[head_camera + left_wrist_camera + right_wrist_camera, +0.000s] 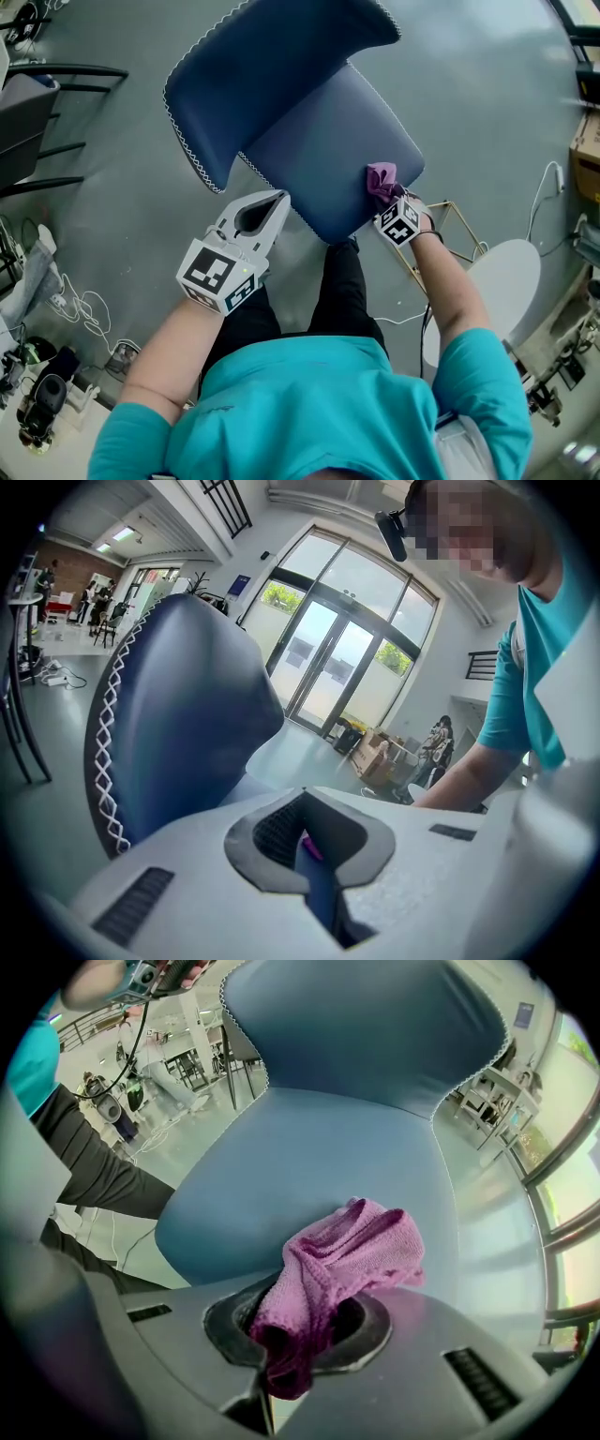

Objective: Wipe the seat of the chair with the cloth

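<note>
A blue chair fills the top of the head view, seat [328,155] in front of a curved, white-stitched backrest [272,66]. A pink cloth [381,178] lies bunched on the seat's front right part, and my right gripper [387,201] is shut on it. In the right gripper view the cloth [347,1251] spills out of the right gripper [323,1290] onto the seat [309,1157]. My left gripper [279,199] hovers at the seat's front left edge, shut and empty. The left gripper view shows the left gripper [307,797] below the backrest [178,714].
The person's legs in black trousers [342,291] stand just before the seat. A gold wire frame [455,230] and a white round disc [506,281] lie at the right. Black chair legs [56,112] and cables [84,309] are on the floor at the left.
</note>
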A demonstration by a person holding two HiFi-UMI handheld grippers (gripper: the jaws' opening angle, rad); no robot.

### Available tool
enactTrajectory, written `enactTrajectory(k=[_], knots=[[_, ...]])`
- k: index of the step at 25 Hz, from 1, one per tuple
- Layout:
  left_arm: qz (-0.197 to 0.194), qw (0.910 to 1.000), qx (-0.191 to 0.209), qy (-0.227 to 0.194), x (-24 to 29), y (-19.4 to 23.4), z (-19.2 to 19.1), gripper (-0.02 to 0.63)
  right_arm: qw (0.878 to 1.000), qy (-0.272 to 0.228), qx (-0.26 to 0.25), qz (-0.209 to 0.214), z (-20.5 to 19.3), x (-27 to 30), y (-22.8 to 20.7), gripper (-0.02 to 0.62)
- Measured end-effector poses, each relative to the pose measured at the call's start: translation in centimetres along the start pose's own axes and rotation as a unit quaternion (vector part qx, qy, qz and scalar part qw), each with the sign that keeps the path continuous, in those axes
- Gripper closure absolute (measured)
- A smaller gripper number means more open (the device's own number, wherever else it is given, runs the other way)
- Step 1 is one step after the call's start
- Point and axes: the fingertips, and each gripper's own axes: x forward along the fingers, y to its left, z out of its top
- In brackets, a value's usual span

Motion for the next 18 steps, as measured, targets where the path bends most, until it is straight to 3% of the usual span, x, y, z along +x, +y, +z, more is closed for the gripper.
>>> enactTrajectory(k=[9, 18], knots=[[0.010, 0.9999, -0.007, -0.012, -1.7, 1.0, 0.0, 0.601, 1.000, 0.028, 0.008, 0.005, -1.0, -0.4, 0.5, 0.545], [0.020, 0.9994, -0.018, -0.022, -3.7, 1.7, -0.8, 0.601, 0.996, 0.081, 0.022, 0.030, -4.7, -1.0, 2.8, 0.545]])
